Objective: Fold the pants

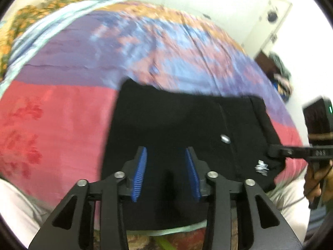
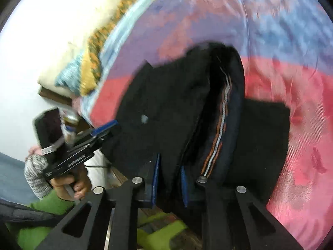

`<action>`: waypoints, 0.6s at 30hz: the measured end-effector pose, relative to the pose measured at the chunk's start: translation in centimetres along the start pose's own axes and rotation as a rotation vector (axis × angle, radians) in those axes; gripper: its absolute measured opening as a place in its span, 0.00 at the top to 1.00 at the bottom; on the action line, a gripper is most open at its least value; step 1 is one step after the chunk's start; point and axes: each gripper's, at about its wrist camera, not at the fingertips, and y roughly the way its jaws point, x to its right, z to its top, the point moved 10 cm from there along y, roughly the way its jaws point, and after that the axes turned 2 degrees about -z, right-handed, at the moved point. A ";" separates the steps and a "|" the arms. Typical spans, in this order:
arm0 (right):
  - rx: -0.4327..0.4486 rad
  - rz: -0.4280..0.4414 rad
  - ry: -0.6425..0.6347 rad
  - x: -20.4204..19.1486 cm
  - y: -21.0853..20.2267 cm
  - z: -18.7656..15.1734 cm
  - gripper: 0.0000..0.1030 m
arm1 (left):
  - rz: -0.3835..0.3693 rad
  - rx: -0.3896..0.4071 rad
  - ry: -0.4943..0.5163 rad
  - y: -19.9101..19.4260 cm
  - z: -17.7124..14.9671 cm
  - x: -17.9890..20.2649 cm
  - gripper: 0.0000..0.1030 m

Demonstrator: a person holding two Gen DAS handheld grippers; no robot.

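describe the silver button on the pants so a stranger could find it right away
Start from the bedspread with its pink, purple and blue bands. The black pants lie on it, and toward their right side sits the silver button. It is a small shiny oval on plain black cloth, above the crumpled white tag.

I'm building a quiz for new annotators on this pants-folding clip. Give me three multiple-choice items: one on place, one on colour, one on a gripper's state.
1. The pants lie on:
A. a patterned bedspread
B. a wooden floor
C. a chair

2. The gripper pads are:
A. red
B. blue
C. white

3. The right gripper is:
A. open above the cloth
B. closed on black fabric
C. holding a hanger

Answers: 1 A, pink and purple cloth surrounds the pants. 2 B, blue ribbed pads show on both grippers. 3 B, fabric passes between its pads; the left gripper is open.
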 end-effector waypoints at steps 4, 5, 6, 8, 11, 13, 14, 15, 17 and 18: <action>0.073 0.029 0.034 -0.3 -3.4 0.1 0.84 | 0.003 0.054 -0.042 -2.1 1.8 -1.2 0.58; 0.083 0.040 0.049 -0.2 -4.0 0.0 0.84 | 0.002 0.063 -0.043 -2.4 2.1 -1.2 0.58; 0.089 0.047 0.061 -0.2 -4.3 -0.3 0.85 | 0.002 0.067 -0.041 -2.4 2.1 -1.2 0.58; 0.097 0.039 0.081 0.9 -4.9 -1.2 0.85 | 0.004 0.070 -0.019 -2.1 1.7 -0.7 0.57; 0.085 -0.005 0.141 4.4 -4.3 -3.4 0.85 | 0.013 0.032 0.019 -0.5 0.4 0.2 0.57; 0.047 -0.093 0.168 7.6 -2.5 -5.6 0.85 | 0.020 0.006 0.046 0.7 -0.7 0.6 0.57; 0.038 -0.107 0.174 8.4 -1.6 -6.3 0.85 | 0.040 -0.019 0.074 1.5 -1.7 0.9 0.57; 0.050 -0.102 0.179 8.9 -1.2 -6.7 0.84 | 0.053 -0.036 0.093 2.0 -2.3 1.0 0.57; 0.097 -0.092 0.181 8.7 -1.7 -6.4 0.82 | 0.091 -0.040 0.138 2.4 -3.1 1.2 0.57; 0.106 -0.111 0.164 8.4 -2.1 -6.2 0.74 | 0.101 -0.035 0.157 2.3 -3.3 1.3 0.57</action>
